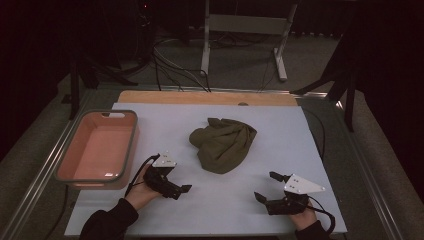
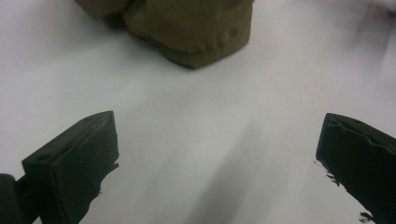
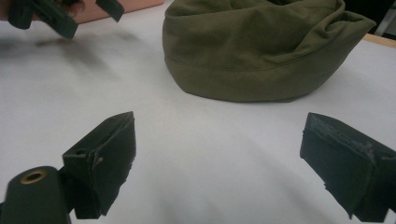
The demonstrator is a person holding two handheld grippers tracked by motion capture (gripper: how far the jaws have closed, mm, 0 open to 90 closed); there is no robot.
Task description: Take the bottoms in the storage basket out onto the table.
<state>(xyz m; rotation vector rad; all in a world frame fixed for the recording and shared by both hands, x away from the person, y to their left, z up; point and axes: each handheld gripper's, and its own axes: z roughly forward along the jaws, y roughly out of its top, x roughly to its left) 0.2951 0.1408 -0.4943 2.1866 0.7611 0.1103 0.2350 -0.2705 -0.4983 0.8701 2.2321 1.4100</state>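
White table surface [image 1: 225, 210] lies bare around both grippers. Left gripper [image 1: 186, 189] and right gripper [image 1: 265, 186] are held wide-jawed, near the olive cloth [image 1: 223, 144], untouched.

The olive garment [image 1: 223, 143] is soft matt cloth, creased, with a stitched hem. The tabletop [image 1: 280, 150] has a smooth, matt white surface; its far edge shows bare wood. The pink tub [image 1: 131, 145] looks like smooth plastic with a slight sheen. The black fingers [image 3: 107, 161] are matt, with rough, frayed edges.
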